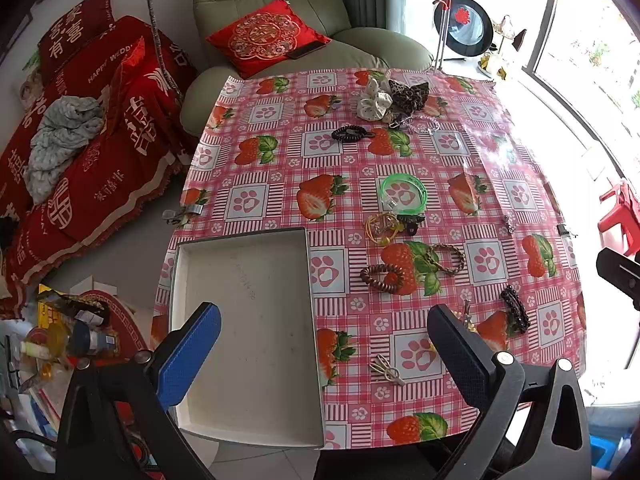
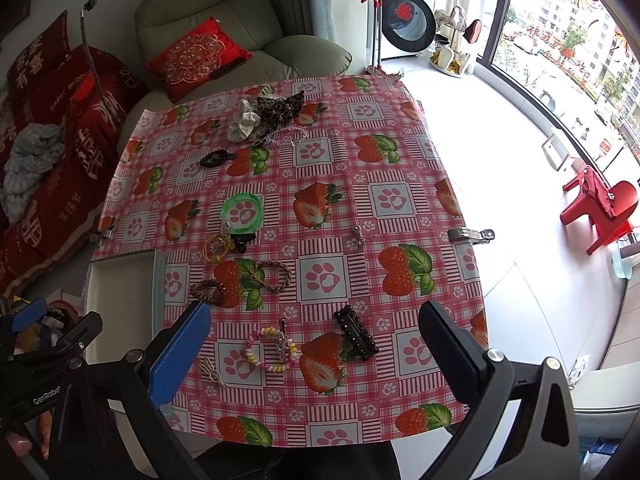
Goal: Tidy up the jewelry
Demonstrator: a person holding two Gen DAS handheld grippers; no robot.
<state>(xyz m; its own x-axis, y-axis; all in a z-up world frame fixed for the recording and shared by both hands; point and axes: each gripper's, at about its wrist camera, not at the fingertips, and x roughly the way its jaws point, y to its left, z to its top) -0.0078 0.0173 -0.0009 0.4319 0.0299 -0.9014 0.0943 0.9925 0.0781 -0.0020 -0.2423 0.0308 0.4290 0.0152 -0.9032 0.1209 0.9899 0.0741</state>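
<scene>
A white open box (image 1: 248, 320) lies at the table's near left, empty; its edge shows in the right wrist view (image 2: 120, 292). Jewelry is scattered on the strawberry tablecloth: a green bangle (image 1: 403, 194) (image 2: 243, 210), brown bead bracelet (image 1: 382, 277) (image 2: 208, 292), braided bracelet (image 1: 446, 259) (image 2: 276, 275), black hair clip (image 1: 515, 309) (image 2: 356, 332), pastel bead bracelet (image 2: 270, 350), yellow rings (image 1: 382, 227), scrunchies (image 1: 374, 98). My left gripper (image 1: 324, 352) is open above the box's right edge. My right gripper (image 2: 316, 352) is open above the pastel bracelet and black clip.
A green armchair with a red cushion (image 1: 266, 36) stands behind the table. A red-covered sofa (image 1: 80, 140) is at the left. A cluttered stool (image 1: 72, 332) sits by the near left corner. A red plastic chair (image 2: 600, 208) and a washing machine (image 2: 406, 20) are at the right.
</scene>
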